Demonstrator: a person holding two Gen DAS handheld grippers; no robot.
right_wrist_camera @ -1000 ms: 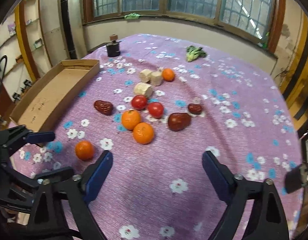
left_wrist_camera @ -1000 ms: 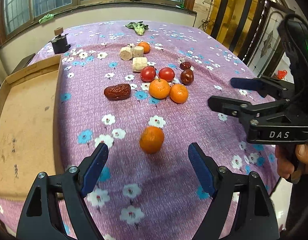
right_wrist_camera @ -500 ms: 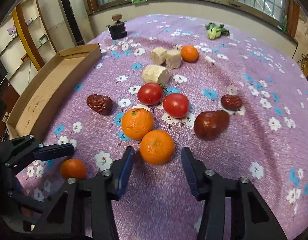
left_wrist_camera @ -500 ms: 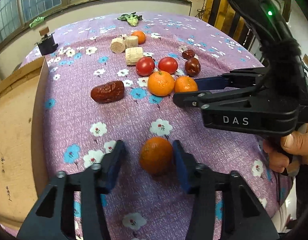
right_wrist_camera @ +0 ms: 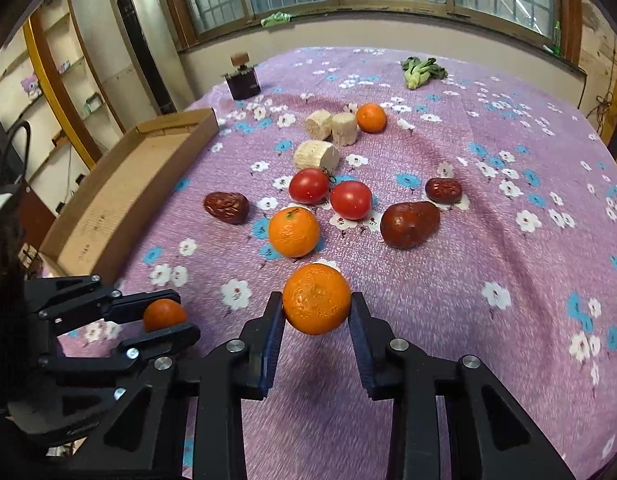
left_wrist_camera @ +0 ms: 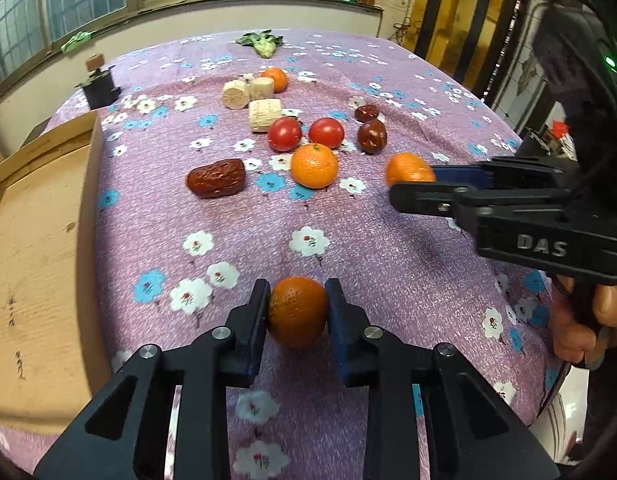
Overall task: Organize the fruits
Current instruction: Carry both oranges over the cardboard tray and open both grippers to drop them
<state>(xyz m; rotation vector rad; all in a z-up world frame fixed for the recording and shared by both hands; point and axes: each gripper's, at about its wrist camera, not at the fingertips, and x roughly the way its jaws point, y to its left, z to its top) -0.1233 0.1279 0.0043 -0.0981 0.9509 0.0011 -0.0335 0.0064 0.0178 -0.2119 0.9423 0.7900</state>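
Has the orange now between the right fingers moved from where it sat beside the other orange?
Yes. The gripped orange was touching the loose orange; now it sits apart, nearer the camera, with cloth between them.

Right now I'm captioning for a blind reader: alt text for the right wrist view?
The right gripper clamps an orange above a purple floral tablecloth; the left gripper grips a smaller orange beside a cardboard tray.

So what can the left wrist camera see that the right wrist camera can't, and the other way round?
Only the left wrist view shows the person's hand gripping the right gripper's handle. Only the right wrist view shows the tall white appliance and wall shelves. Both show two grippers, each shut on an orange, the cardboard tray, tomatoes and dates.
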